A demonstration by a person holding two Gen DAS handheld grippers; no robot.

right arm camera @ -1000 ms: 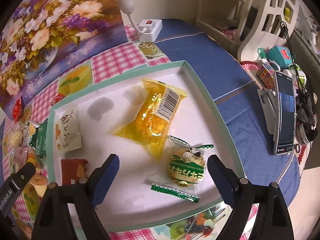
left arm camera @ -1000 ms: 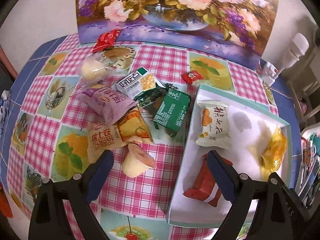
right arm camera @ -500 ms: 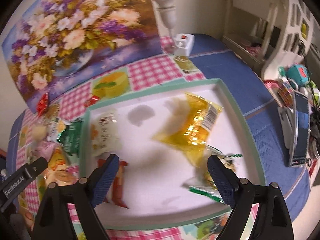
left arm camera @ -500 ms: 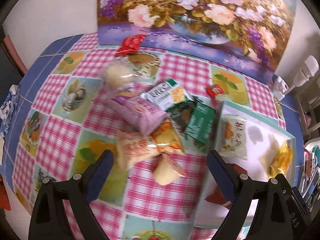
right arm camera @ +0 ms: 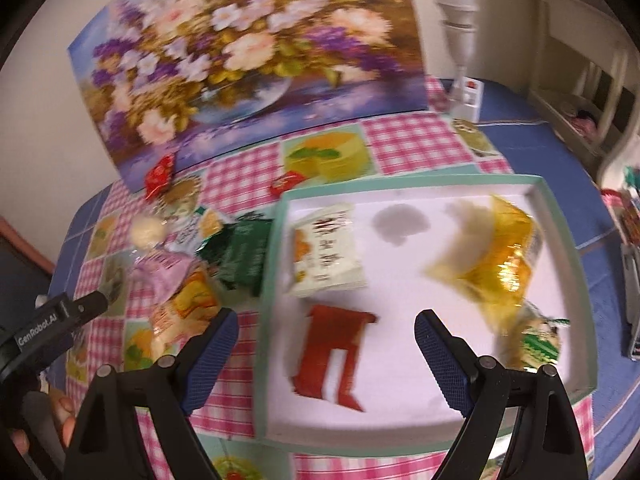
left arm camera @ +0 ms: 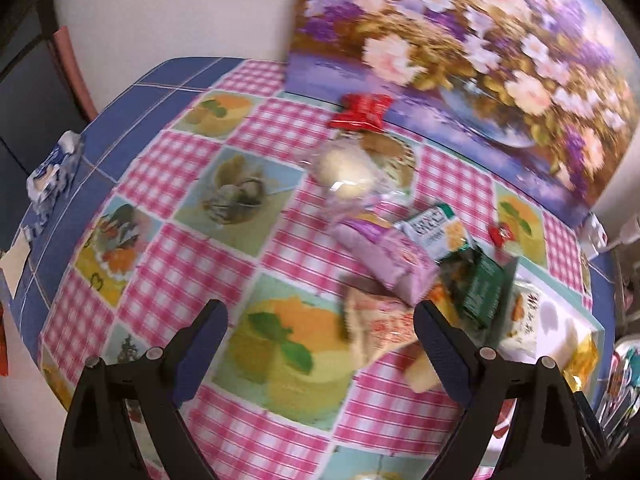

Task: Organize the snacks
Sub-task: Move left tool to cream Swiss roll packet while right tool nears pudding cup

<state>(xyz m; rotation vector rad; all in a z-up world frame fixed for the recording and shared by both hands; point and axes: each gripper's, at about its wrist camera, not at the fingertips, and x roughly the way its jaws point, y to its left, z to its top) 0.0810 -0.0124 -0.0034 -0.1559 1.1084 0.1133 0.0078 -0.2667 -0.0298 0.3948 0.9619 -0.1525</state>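
Observation:
A white tray with a green rim (right arm camera: 568,248) holds a cream packet (right arm camera: 326,250), a red packet (right arm camera: 334,356), a yellow bag (right arm camera: 500,264) and a green-and-white sweet (right arm camera: 538,340). Left of it lies a pile of loose snacks: a green packet (right arm camera: 244,256), a purple packet (left arm camera: 384,252), an orange-and-cream packet (left arm camera: 380,330), a clear-wrapped bun (left arm camera: 346,168) and red sweets (left arm camera: 360,112). My left gripper (left arm camera: 320,328) is open and empty above the cloth, left of the pile. My right gripper (right arm camera: 326,334) is open and empty over the tray's left part.
A checked pink tablecloth (left arm camera: 180,248) covers the table. A flower painting (right arm camera: 248,56) stands along the back. A white lamp and socket box (right arm camera: 466,96) sit at the back right. A phone and clutter (right arm camera: 632,280) lie right of the tray.
Both grippers have drawn back and swung left. The left view now shows more bare cloth and the pile to its right. The right view now takes in the whole tray and the pile.

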